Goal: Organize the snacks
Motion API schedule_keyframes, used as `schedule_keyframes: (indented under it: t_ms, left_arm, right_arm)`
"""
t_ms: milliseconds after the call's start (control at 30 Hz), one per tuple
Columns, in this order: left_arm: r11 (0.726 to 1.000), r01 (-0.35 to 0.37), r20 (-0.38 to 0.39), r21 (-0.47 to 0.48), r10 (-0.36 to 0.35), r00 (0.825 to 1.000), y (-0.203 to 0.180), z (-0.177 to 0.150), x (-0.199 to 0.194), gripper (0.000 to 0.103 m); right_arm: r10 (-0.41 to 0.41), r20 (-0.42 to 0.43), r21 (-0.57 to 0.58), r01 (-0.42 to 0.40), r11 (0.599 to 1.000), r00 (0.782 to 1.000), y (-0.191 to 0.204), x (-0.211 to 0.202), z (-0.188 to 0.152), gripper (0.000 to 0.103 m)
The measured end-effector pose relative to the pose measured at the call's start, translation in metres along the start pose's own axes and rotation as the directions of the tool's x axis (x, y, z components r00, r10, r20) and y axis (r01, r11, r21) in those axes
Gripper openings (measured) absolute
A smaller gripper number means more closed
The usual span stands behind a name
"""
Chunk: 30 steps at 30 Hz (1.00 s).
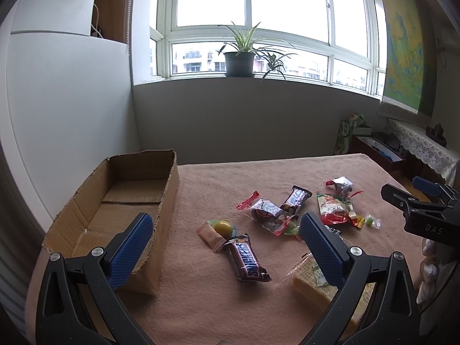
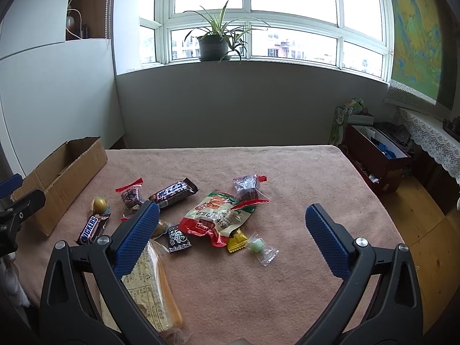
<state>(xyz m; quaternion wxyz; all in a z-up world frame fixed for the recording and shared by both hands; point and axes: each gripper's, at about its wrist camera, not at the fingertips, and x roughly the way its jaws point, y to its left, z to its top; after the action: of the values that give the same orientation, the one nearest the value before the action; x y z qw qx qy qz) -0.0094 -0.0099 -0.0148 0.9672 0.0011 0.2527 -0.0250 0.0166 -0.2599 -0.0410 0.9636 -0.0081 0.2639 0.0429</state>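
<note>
**Snacks lie loose beside a cardboard box, both claws wide apart**

Snacks are scattered across the middle of the tabletop (image 2: 287, 287), which is covered in a pink towel-like cloth. A Snickers bar (image 1: 246, 258) lies nearest the cardboard box (image 1: 169, 198), with a yellow ball-shaped sweet (image 1: 222, 226) in clear wrap touching its far end. Further back sits a dark chocolate bar (image 2: 174, 193), with a red-edged clear packet (image 2: 131, 195) just beside it. A red and green pouch (image 2: 214, 217) lies at the centre of the pile, a clear packet of dark pieces (image 2: 247, 185) just behind it. In front of the pouch are a small black sachet (image 2: 178, 237), a yellow candy (image 2: 236, 240) and a green sweet in clear wrap (image 2: 260, 247). A large yellow wafer pack (image 2: 152, 293) lies closest to the cameras, partly hidden under a finger of the right claw.

The cardboard box stands open at the left edge of the tabletop; nothing shows inside it.

The left claw (image 1: 225, 231) hovers with its blue pads spread wide, one over the box wall, gripping nothing. The right claw (image 2: 231, 218) hangs above the pile, likewise spread wide and holding nothing.

A potted plant (image 2: 214, 44) stands on the windowsill.
</note>
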Motion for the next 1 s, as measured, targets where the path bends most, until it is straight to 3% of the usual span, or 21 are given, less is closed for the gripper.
schedule_keyframes:
  t_ms: [433,600,700,833,933,1000]
  left_arm:
    - [0.999,0.05,-0.039,0.0,-0.05,0.998,0.0,-0.008,0.004,0.102]
    - [0.996,0.09,-0.066,0.001,-0.089,0.994,-0.004,-0.015,0.005,0.102]
    - [0.989,0.144,-0.107,-0.025,-0.146,0.983,-0.004,-0.02,0.01,0.098]
    - [0.974,0.213,-0.162,-0.073,-0.222,0.962,-0.004,-0.028,0.015,0.093]
    - [0.956,0.272,-0.196,-0.108,-0.288,0.937,-0.008,-0.033,0.019,0.088]
    - [0.937,0.322,-0.226,-0.138,-0.347,0.91,-0.011,-0.038,0.023,0.084]
  right_arm:
    - [0.038,-0.049,-0.021,-0.039,0.999,0.998,0.005,0.004,-0.008,0.103]
    - [0.148,-0.119,-0.019,-0.152,0.988,0.982,0.01,0.011,-0.018,0.103]
    - [0.261,-0.183,0.029,-0.26,0.965,0.948,0.008,0.02,-0.027,0.101]
    - [0.429,-0.269,0.183,-0.391,0.902,0.862,-0.001,0.041,-0.04,0.083]
    - [0.523,-0.29,0.267,-0.457,0.849,0.802,-0.005,0.049,-0.047,0.074]
    - [0.554,-0.294,0.29,-0.48,0.828,0.779,-0.005,0.051,-0.051,0.073]
